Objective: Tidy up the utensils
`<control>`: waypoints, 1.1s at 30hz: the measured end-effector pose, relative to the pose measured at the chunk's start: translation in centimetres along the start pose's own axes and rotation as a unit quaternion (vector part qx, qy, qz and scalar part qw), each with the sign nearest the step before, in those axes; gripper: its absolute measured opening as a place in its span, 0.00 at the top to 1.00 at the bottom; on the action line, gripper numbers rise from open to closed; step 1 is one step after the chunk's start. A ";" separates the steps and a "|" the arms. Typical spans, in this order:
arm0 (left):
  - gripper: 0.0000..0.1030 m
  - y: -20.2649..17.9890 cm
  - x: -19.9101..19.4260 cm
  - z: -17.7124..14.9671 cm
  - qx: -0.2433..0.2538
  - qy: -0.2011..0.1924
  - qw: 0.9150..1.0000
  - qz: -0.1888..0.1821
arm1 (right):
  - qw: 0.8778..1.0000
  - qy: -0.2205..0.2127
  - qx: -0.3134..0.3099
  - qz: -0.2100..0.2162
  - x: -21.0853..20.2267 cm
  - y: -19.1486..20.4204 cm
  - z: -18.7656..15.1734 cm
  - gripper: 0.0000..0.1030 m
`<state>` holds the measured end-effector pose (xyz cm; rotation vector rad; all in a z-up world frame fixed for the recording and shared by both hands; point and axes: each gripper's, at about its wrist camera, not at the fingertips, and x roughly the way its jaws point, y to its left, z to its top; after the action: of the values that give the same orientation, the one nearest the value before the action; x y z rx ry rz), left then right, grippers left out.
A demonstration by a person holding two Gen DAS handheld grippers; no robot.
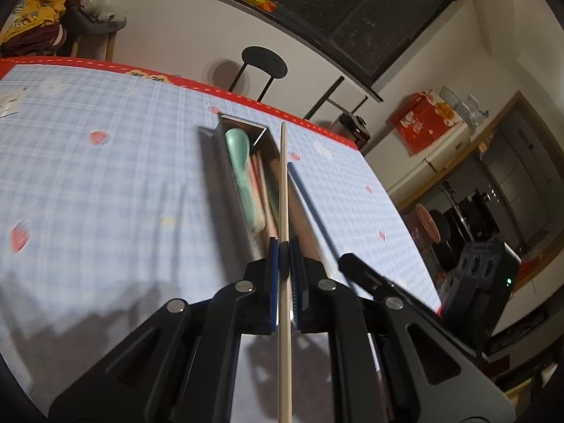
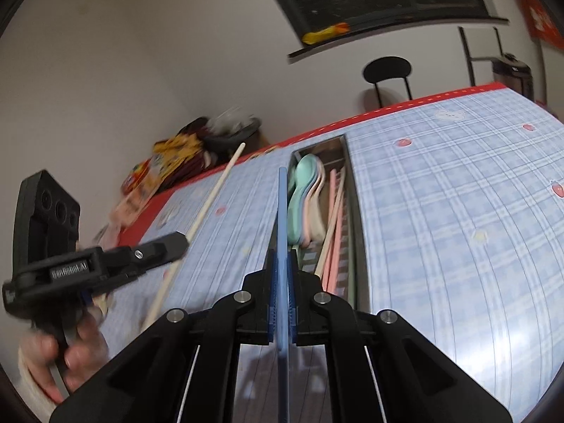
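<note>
- The left gripper point(image 1: 284, 246), low centre of its own view, is clamped on a cream chopstick point(image 1: 284, 190) whose tip runs up past the right wall of the steel tray point(image 1: 211, 148).
- The right gripper point(image 2: 281, 261), low centre of its view, is clamped on a blue chopstick point(image 2: 282, 211) that points at the tray's left edge.
- To do this step well, I judge each stick should be swung parallel to the tray's length, tip lowered inside the walls first, and released one at a time so they don't cross.
- Count in the tray at frame centre: one mint spoon point(image 2: 299, 194), at least two pale spoons nested beside it, and roughly three or four pink and cream chopsticks point(image 2: 333, 225); blur prevents certainty.
- Two chopsticks are held, one per gripper.
</note>
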<state>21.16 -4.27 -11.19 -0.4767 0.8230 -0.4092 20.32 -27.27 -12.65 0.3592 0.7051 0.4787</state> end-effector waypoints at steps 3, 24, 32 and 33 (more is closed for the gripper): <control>0.90 -0.2 3.0 2.1 -0.025 -0.001 1.000 0.001 | 1.000 -0.002 0.018 -0.018 2.1 -0.7 1.8 0.94; 0.69 1.3 9.8 5.7 -0.069 0.008 0.997 0.037 | 0.992 -0.007 0.121 -0.020 6.8 -4.8 4.5 0.65; 0.30 0.7 3.7 6.6 -0.009 -0.049 0.995 0.085 | 0.996 -0.027 0.064 -0.048 3.7 -2.1 5.6 0.23; 0.23 0.6 2.7 6.6 -0.001 -0.058 0.994 0.092 | 0.997 -0.029 0.054 -0.052 3.2 -1.7 5.6 0.22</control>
<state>28.04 -3.61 -9.25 -0.4181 0.7476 -0.2093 26.79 -27.81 -11.13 0.4347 0.6907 0.3316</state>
